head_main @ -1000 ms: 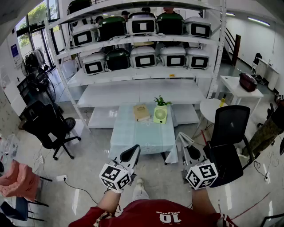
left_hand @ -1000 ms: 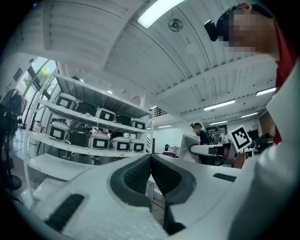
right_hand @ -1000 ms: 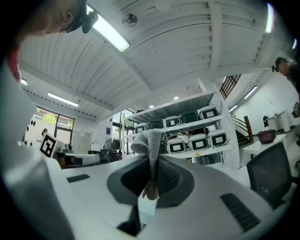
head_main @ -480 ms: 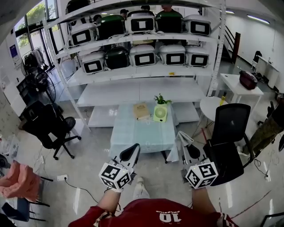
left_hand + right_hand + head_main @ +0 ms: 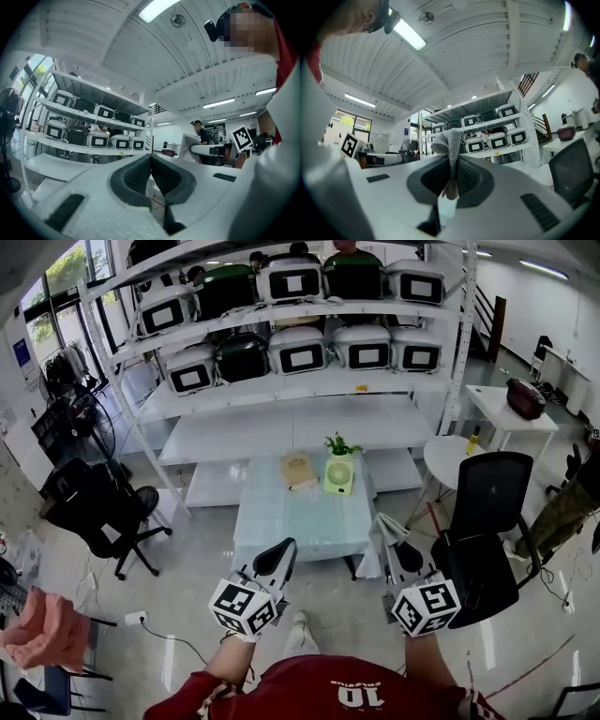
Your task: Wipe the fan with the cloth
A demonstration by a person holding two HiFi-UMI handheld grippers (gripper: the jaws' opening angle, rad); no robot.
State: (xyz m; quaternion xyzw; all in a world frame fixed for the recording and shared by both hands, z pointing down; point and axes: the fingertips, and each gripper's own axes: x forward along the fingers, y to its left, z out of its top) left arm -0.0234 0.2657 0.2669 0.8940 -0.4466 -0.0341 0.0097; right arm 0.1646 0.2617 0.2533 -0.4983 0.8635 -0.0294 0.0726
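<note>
Your right hand-held gripper (image 5: 452,164) pinches the cloth (image 5: 449,140), ready for wiping. Your left hand-held gripper (image 5: 150,164) is closed, apparently empty. The fan (image 5: 337,477) stands mid-frame.

Book (image 5: 298,472), small plant (image 5: 339,445) on pale table (image 5: 291,521); rack (image 5: 281,432) behind holds possibly cookers; black chair (image 5: 487,512) right.

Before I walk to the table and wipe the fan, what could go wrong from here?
1. Only part of the cloth sits between the fingers of the right gripper, so it might slip out during wiping.
2. The fan stands close to a plant and a book; a wide stroke could knock them.
</note>
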